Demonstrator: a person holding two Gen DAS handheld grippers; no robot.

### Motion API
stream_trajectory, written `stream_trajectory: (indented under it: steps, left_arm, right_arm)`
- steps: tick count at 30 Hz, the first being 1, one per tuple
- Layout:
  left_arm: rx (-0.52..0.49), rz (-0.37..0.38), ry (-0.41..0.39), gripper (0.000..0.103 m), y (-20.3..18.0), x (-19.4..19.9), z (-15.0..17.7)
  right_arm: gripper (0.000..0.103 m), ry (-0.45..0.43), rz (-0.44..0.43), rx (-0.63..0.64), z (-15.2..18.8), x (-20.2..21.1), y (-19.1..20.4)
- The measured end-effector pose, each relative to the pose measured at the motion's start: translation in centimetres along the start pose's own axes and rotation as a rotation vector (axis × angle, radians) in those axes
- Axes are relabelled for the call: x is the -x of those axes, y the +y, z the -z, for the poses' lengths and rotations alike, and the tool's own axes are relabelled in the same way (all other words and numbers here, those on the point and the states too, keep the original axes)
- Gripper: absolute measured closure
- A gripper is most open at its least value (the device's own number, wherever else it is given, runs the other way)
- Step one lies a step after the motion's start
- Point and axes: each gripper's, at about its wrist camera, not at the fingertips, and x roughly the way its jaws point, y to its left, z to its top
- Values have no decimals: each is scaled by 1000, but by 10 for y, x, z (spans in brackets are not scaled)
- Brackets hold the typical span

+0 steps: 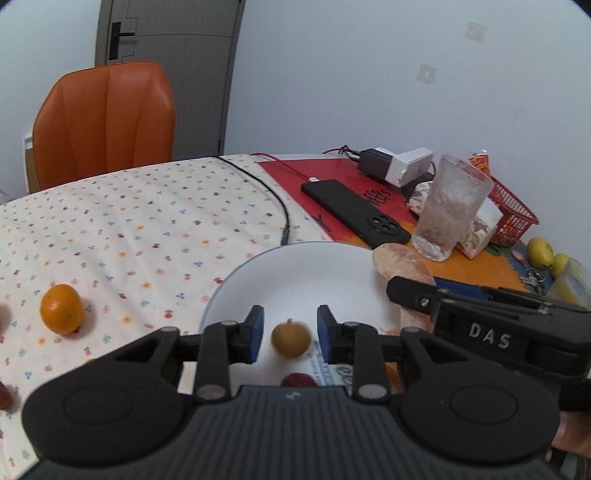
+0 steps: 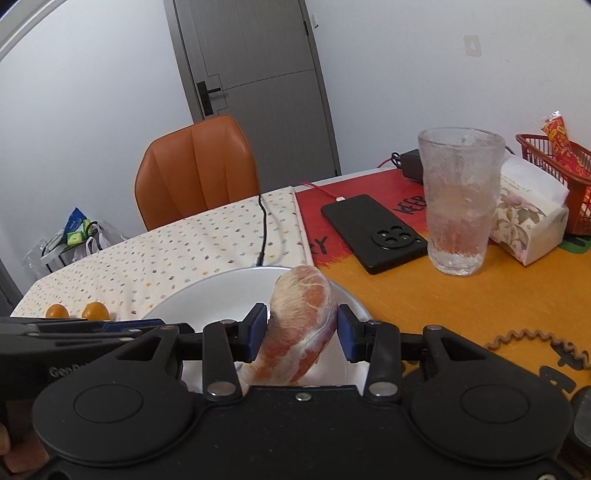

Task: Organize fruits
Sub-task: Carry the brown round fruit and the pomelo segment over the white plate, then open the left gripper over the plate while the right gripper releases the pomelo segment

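Left wrist: mounted behind the left tongs (image 1: 290, 334), tilted down, close over the white plate (image 1: 332, 266), facing the orange chair (image 1: 105, 122) and grey door (image 1: 166, 33). Right wrist: same mounting behind the right tongs (image 2: 302, 332), low over the table (image 2: 461, 295). Shared by both: plate, chair, door, black phone (image 1: 356, 212), frosted glass (image 1: 448, 206).

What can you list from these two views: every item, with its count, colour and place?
plate: one, white, centre
small round fruit: one, yellow-brown, over the plate
peeled citrus segment: one, pinkish-orange, above the plate's edge
small oranges: two, orange, on the dotted cloth
phone: one, black, beyond the plate
glass: one, clear, beside the phone
basket: one, red, far right
chair: one, orange, behind
left gripper: black, open, pads either side of the round fruit
right gripper: black, shut on the segment
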Motion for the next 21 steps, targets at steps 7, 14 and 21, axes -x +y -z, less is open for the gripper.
stream_trajectory:
  steps: [7,14,21]
  left_arm:
    - [37,-22,-20,71,18,18,-2]
    - [45,-42,-53,37,36,43,-2]
    - [53,-91,-89,15,55,72,3]
  right_arm:
    - [63,-2,-47,-9,-6,-4,10]
    - [54,-19,-66,-23,-9,6,17]
    - [44,-32,-63,-29,-5,23,25]
